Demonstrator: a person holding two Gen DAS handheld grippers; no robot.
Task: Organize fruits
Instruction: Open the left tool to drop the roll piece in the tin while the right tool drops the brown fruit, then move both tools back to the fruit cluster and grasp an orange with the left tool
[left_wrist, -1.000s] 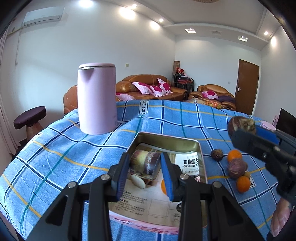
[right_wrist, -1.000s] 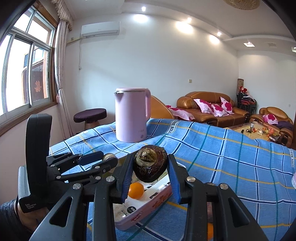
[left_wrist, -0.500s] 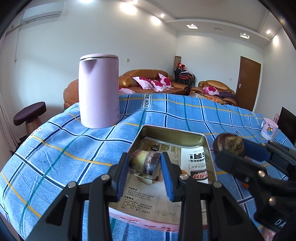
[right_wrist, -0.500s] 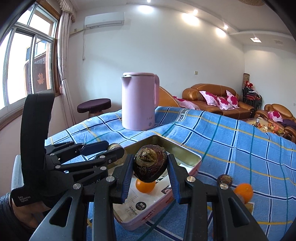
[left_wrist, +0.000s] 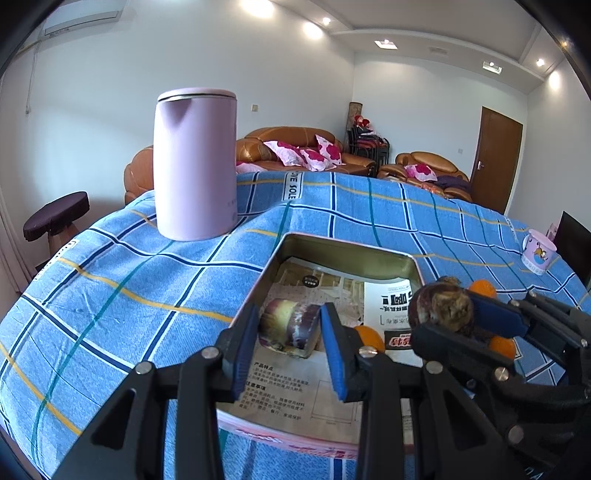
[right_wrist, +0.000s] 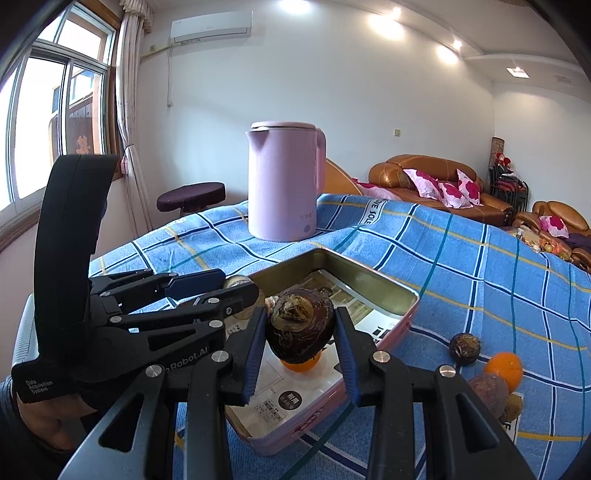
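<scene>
The right gripper is clamped on a dark, round fruit, its blue pads pressing the two sides at the widest part while the wrinkled stem end faces the camera. The fruit hangs over the near half of the tin, above an orange that lies on the printed paper lining it. The fruit looks firm and rough-skinned, light enough for a pinch, and probably not fragile; being round, it could roll once let go, so it seems best lowered close to the paper before release, a little aside from the orange. The left gripper is closed on a purple-and-cream chunk, held across its short width over the left part of the tin. That piece has cut faces, looks stiff and should sit flat. Whether it already touches the paper I cannot tell. In the left wrist view the right gripper stands just to the right of the left one, so the two are close and could bump. More fruit waits on the table to the right of the tin: a small dark one, another orange and a purplish one.
</scene>
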